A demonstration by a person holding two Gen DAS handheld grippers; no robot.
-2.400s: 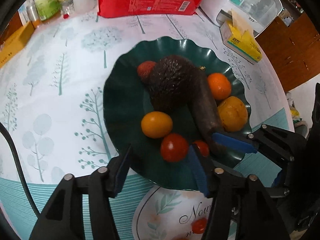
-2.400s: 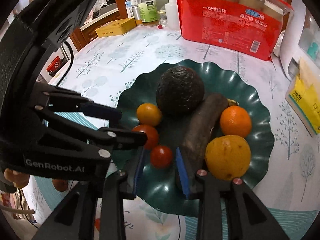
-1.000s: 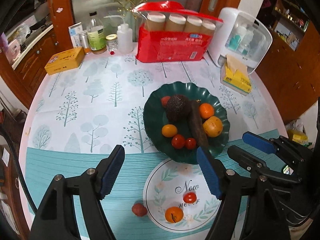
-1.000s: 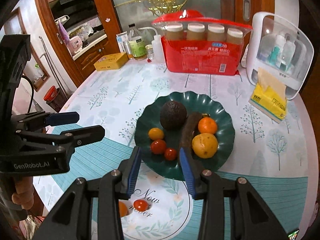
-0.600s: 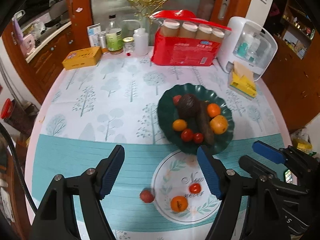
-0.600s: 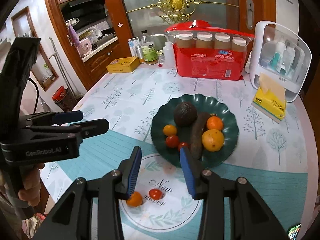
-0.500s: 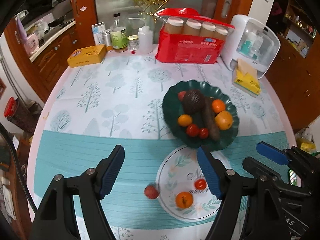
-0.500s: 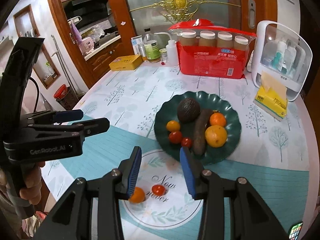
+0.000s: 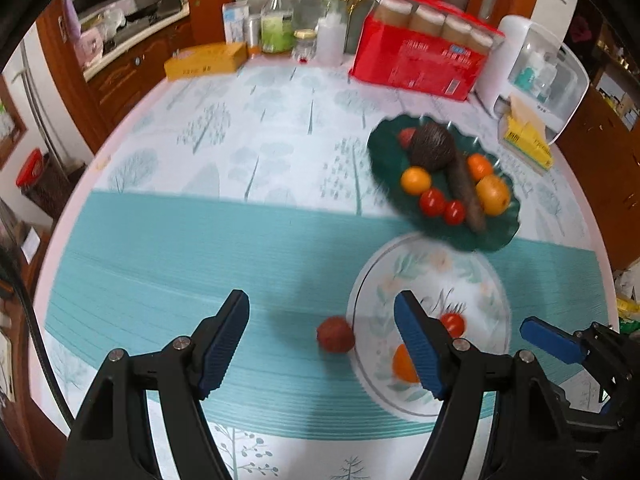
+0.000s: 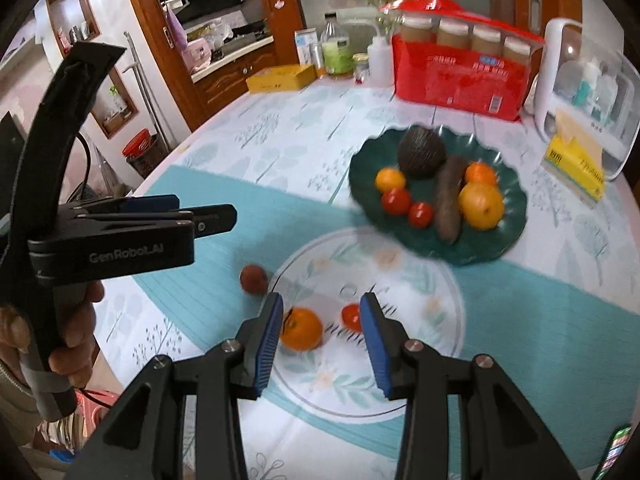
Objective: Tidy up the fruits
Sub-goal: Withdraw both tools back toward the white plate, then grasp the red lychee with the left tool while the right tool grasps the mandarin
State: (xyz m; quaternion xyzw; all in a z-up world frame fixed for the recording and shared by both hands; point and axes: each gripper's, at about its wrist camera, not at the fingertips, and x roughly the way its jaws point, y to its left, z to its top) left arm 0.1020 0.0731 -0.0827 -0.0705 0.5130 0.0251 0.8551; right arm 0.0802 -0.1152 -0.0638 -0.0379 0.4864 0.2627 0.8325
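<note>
While blurred, the green plate (image 10: 516, 216) holds mixed fruits.

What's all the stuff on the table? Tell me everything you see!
green plate: one, dark green, wavy rim, far right.
avocado: one, dark, on green plate.
long brown fruit: one, on green plate.
orange fruits: three, on green plate.
cherry tomatoes: two, red, on green plate.
white plate: one, leaf pattern, near edge.
orange: one, on white plate.
small tomato: one, red, on white plate.
reddish fruit: one, on tablecloth beside white plate.
red package: one, at back.
yellow box: one, at back.
left gripper: open, empty.
right gripper: open, over white plate.
</note>
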